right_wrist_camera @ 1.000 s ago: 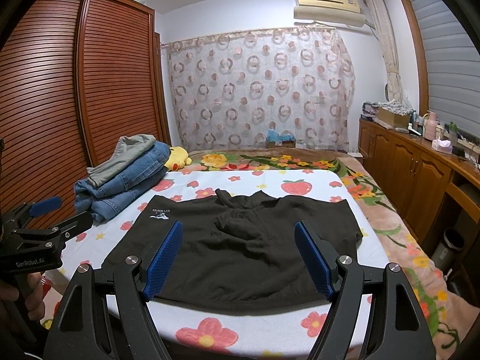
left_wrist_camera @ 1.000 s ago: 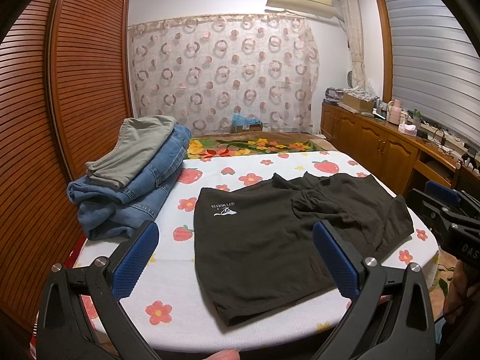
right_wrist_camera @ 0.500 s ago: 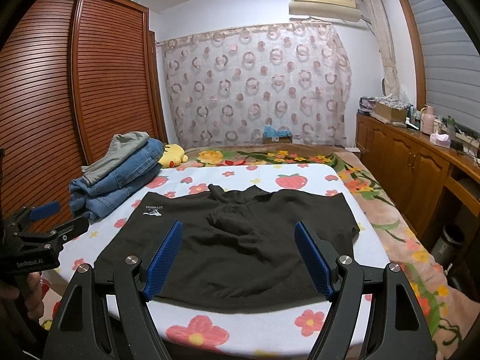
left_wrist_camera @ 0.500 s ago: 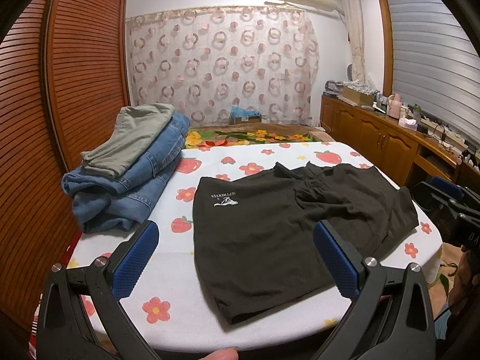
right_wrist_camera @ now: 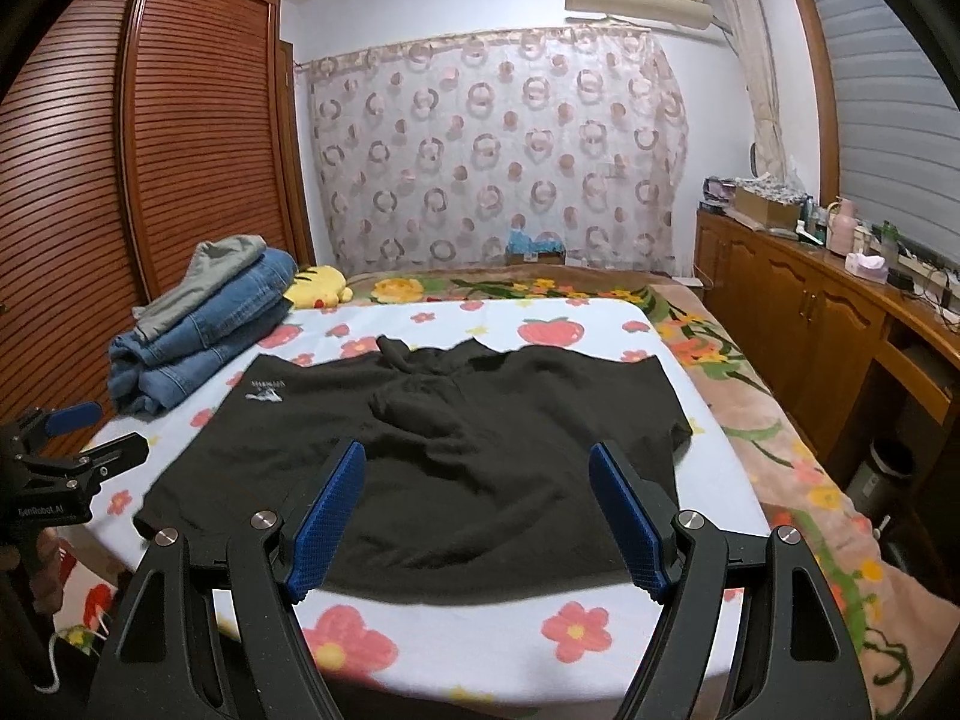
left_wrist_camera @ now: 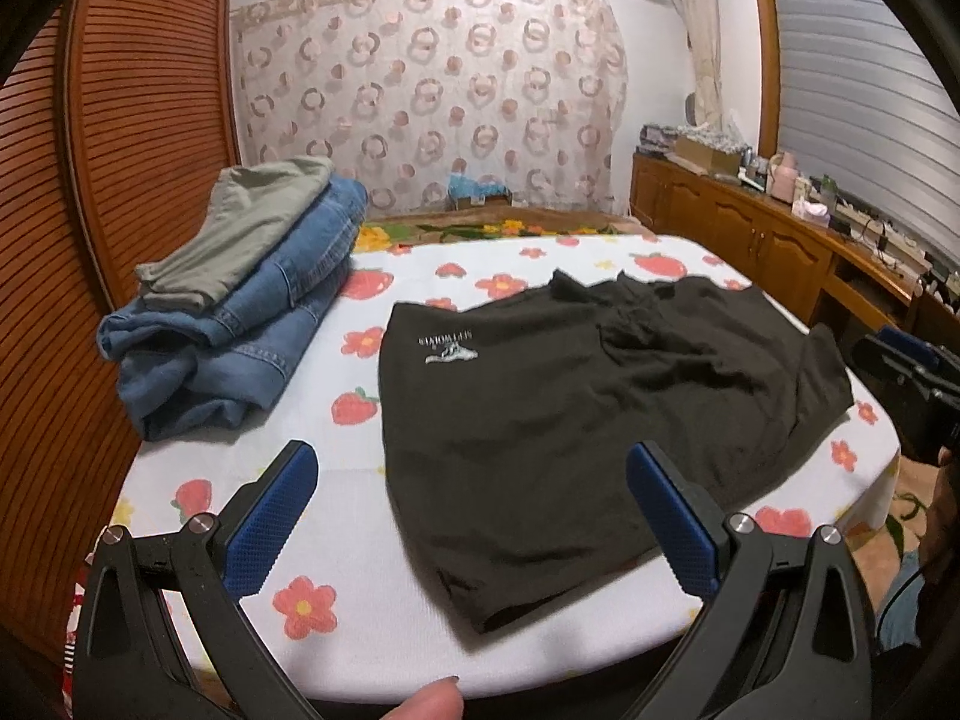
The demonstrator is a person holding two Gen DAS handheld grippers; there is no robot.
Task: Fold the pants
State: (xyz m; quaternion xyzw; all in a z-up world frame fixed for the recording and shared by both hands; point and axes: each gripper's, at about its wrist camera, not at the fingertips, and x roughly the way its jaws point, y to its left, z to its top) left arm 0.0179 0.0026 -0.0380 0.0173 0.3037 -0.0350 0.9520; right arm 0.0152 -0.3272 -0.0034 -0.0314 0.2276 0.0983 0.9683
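Observation:
Dark shorts (left_wrist_camera: 576, 420) with a small white logo lie spread flat on the flower-print cover (left_wrist_camera: 336, 528), crotch bunched at the far side; they also show in the right wrist view (right_wrist_camera: 456, 456). My left gripper (left_wrist_camera: 474, 510) is open and empty, above the near left hem. My right gripper (right_wrist_camera: 477, 516) is open and empty, above the near edge of the shorts. Each gripper shows at the other view's edge: the right one (left_wrist_camera: 912, 372) and the left one (right_wrist_camera: 66, 450).
A stack of folded jeans with grey pants on top (left_wrist_camera: 240, 300) sits at the left of the surface, also in the right wrist view (right_wrist_camera: 204, 324). A yellow plush (right_wrist_camera: 318, 294) lies behind it. A wooden wardrobe (right_wrist_camera: 120, 192) stands left, wooden cabinets (right_wrist_camera: 798, 324) right.
Both grippers have tilted down and come a little closer to the shorts. The shorts and the stack have not moved.

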